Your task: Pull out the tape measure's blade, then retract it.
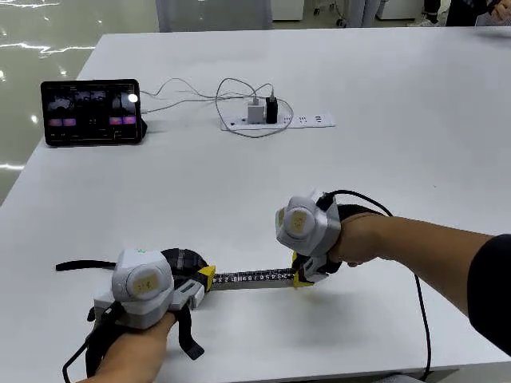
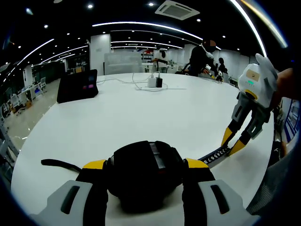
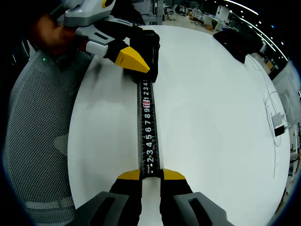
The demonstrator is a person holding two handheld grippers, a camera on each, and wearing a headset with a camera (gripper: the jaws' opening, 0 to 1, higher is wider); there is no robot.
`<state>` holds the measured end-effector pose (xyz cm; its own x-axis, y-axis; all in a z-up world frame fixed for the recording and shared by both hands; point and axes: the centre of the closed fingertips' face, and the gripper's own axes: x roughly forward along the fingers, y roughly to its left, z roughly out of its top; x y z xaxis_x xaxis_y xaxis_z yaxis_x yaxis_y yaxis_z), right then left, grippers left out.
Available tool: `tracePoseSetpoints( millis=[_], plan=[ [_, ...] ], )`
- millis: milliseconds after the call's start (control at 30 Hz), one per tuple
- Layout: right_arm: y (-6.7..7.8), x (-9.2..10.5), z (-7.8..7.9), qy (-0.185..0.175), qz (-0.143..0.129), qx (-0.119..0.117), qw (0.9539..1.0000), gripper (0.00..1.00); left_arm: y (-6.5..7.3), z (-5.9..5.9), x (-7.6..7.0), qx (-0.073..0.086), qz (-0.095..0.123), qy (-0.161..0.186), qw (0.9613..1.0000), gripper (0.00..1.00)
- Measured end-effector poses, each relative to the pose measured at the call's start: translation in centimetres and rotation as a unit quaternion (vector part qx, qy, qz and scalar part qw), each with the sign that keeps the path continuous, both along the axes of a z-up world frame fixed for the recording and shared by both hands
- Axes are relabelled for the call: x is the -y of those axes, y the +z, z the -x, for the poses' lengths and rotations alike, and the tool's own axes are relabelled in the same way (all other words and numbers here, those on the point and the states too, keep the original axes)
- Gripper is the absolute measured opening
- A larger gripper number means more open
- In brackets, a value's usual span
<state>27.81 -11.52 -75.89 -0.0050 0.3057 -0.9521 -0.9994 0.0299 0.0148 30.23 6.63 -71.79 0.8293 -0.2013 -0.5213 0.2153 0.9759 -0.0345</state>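
L gripper (image 2: 146, 165) jaws clamp the rigid case (image 3: 148, 43), R gripper (image 3: 150, 175) jaws pinch thin, prob. springy blade (image 3: 147, 132) at its tip.

Cannot see blade (image 3: 148, 127) tip, pinched between right gripper (image 3: 151, 175) fingers (image 3: 129, 175). Cannot read tablet (image 1: 92, 112) screen, upper left, too small. Noted tape measure case (image 1: 185, 262) half masked by left gripper (image 1: 200, 285).

Likely an open-plan office, perhaps a lab — a big white table (image 1: 399, 104) with power strip (image 1: 279, 121) and tablet (image 1: 92, 112), strip lights (image 2: 141, 23) and an air-conditioning cassette (image 2: 178, 8) overhead.
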Motion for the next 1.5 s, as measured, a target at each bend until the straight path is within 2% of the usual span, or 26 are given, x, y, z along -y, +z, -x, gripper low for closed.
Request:
tracePoseSetpoints(
  millis=[100, 233, 467, 533, 633, 800, 1500],
  plan=[
    [0.0, -0.1, 0.0, 0.008, 0.001, 0.002, 1.0000, 0.10, 0.0, 0.0, 0.0, 0.002, 0.002, 0.000, 1.0000, 0.59],
    [0.0, -0.4, -0.1, -0.001, -0.004, -0.002, 1.0000, 0.10, 0.0, 0.1, 0.0, 0.000, 0.002, -0.001, 1.0000, 0.59],
    [0.0, -0.8, -0.1, 0.004, -0.005, -0.001, 1.0000, 0.10, 0.0, 0.1, 0.0, -0.001, 0.003, -0.001, 1.0000, 0.59],
    [0.0, -0.9, 0.0, 0.018, -0.008, 0.001, 0.9998, 0.10, 0.0, 0.1, 0.0, -0.001, 0.003, -0.001, 1.0000, 0.59],
    [0.1, -1.0, -0.2, -0.001, -0.015, -0.010, 0.9998, 0.09, 0.0, 0.0, 0.0, -0.001, 0.003, -0.002, 1.0000, 0.59],
    [0.0, -1.3, -0.1, 0.007, -0.013, -0.007, 0.9999, 0.09, 0.0, -0.1, -0.1, -0.003, 0.005, -0.001, 1.0000, 0.59],
    [0.1, -2.3, -0.2, -0.004, -0.024, -0.002, 0.9997, 0.10, 0.0, 0.0, 0.0, -0.006, 0.008, 0.000, 0.9999, 0.59]
  ],
)
